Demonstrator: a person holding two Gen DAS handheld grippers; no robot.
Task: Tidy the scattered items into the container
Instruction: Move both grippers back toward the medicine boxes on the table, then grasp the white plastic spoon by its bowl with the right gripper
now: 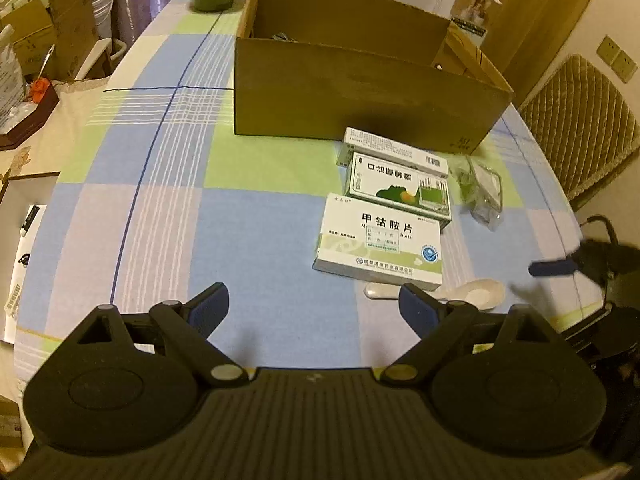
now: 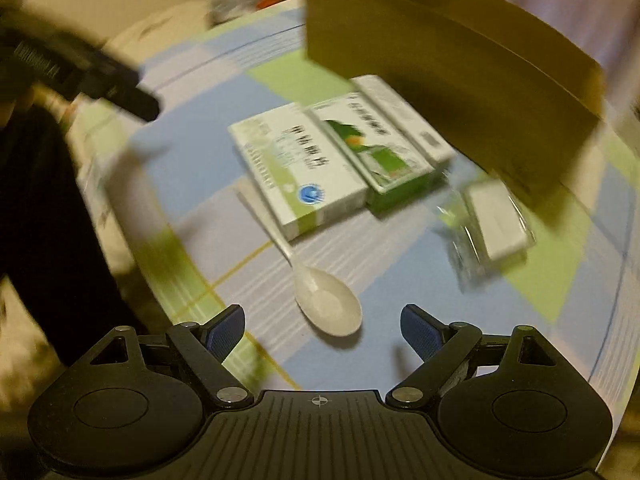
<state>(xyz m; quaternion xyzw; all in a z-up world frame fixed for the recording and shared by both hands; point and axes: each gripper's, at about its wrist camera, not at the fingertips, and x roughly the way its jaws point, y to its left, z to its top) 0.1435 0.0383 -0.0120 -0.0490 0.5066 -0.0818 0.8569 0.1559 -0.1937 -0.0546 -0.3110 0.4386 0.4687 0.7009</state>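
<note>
With both jaws spread wide and nothing between them, left gripper (image 1: 314, 306) and right gripper (image 2: 322, 326) hang over the checked surface (image 1: 160, 200). White spoon (image 2: 326, 304) lies just ahead of the right gripper. Three medicine boxes (image 1: 382, 236) sit side by side in front of the cardboard box (image 1: 360, 100); a clear packet (image 1: 482, 190) lies beside them, outside the box.

Your right wrist view is smeared with motion blur, so the print on the three boxes (image 2: 340, 160) cannot be read there. The carton (image 1: 360, 96) hides nearly all of its contents from you. You see the spoon (image 1: 476, 292) partly covered by your left finger (image 1: 420, 310). The clear packet (image 1: 482, 192) is too indistinct to identify.
</note>
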